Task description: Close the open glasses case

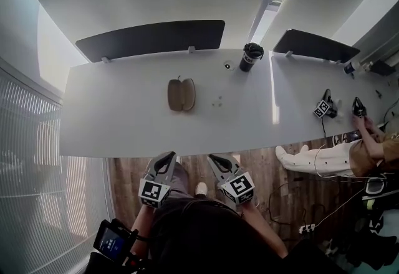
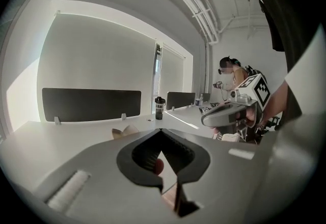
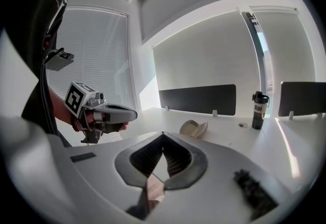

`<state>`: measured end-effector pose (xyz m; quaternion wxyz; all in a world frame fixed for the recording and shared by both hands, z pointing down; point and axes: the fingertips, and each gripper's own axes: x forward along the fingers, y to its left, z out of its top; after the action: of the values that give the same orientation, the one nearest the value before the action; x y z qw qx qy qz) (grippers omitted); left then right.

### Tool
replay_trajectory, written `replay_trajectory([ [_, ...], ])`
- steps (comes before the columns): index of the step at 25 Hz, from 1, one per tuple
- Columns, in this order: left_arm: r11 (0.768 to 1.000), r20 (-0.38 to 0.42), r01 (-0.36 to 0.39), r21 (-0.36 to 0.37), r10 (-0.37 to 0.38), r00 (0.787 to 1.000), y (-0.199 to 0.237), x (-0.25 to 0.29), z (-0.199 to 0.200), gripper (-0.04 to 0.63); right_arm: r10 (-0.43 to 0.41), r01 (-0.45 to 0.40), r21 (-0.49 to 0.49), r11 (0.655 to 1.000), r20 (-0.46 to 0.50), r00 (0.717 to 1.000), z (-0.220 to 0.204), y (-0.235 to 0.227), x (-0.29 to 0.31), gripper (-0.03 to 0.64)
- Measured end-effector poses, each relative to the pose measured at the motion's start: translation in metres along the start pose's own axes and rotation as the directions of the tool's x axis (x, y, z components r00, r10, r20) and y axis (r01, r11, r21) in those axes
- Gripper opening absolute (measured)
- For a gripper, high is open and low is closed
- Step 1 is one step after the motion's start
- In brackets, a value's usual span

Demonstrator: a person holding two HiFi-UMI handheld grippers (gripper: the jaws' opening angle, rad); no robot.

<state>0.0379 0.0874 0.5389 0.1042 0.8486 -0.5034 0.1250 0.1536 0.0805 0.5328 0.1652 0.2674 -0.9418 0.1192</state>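
The open brown glasses case (image 1: pixel 181 94) lies flat on the white table (image 1: pixel 118 117), both halves spread side by side. It also shows beyond the jaws in the left gripper view, glasses case (image 2: pixel 124 131), and in the right gripper view, glasses case (image 3: pixel 193 128). My left gripper (image 1: pixel 169 156) and right gripper (image 1: pixel 212 159) hang side by side below the table's near edge, close to my body and well short of the case. Both are shut, tips touching, with nothing between them. Each gripper view shows the other one: right gripper (image 2: pixel 204 120), left gripper (image 3: pixel 135 114).
A black tumbler (image 1: pixel 250 56) stands at the table's far side, right of the case. Dark divider panels (image 1: pixel 153 39) line the back edge. At the right, another person (image 1: pixel 349 154) sits at a second table with a marker-cube gripper (image 1: pixel 324 108). Window blinds (image 1: pixel 31 160) run along the left.
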Motion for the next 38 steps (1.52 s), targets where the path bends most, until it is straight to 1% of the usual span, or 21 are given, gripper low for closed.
replay_trajectory([
  [2,1.0,-0.001,0.006,-0.001,-0.006,1.0,0.013,0.009,0.002,0.006,0.008,-0.008,-0.008,1.0,-0.01,1.0,0.001,-0.006,0.014,-0.002],
  [5,0.999,-0.009,0.032,-0.024,-0.032,0.999,0.028,0.02,0.006,0.007,0.003,-0.003,-0.019,1.0,-0.02,1.0,0.015,-0.015,0.032,-0.002],
  [9,0.998,-0.018,0.054,-0.021,-0.054,0.998,0.062,0.033,0.006,0.008,-0.008,0.007,-0.028,1.0,-0.029,1.0,0.033,-0.023,0.062,-0.002],
  [12,0.994,-0.003,0.088,-0.063,-0.088,0.996,0.08,0.049,0.016,0.008,-0.03,0.028,-0.031,0.999,-0.048,0.998,0.039,-0.035,0.079,-0.002],
  [17,0.988,-0.066,0.14,-0.06,-0.144,0.987,0.119,0.069,-0.013,0.006,-0.079,0.08,0.007,0.997,-0.084,0.993,0.046,-0.048,0.112,-0.002],
  [22,0.977,-0.13,0.21,-0.022,-0.211,0.969,0.145,0.096,-0.032,0.006,-0.158,0.164,0.043,0.985,-0.113,0.981,0.046,-0.064,0.131,-0.002],
  [25,0.97,-0.147,0.241,-0.03,-0.243,0.959,0.152,0.11,-0.039,0.006,-0.184,0.193,0.059,0.979,-0.136,0.974,0.042,-0.07,0.136,-0.002],
  [29,0.963,-0.162,0.265,-0.047,-0.269,0.949,0.156,0.127,-0.047,0.006,-0.205,0.219,0.077,0.973,-0.156,0.966,0.034,-0.08,0.145,-0.002],
  [33,0.96,-0.184,0.274,-0.06,-0.281,0.942,0.161,0.147,-0.057,0.008,-0.187,0.201,0.082,0.976,-0.157,0.97,0.034,-0.091,0.163,-0.002],
  [38,0.961,-0.213,0.264,-0.083,-0.276,0.937,0.162,0.178,-0.067,0.006,-0.148,0.164,0.085,0.983,-0.171,0.974,0.03,-0.111,0.178,-0.002],
])
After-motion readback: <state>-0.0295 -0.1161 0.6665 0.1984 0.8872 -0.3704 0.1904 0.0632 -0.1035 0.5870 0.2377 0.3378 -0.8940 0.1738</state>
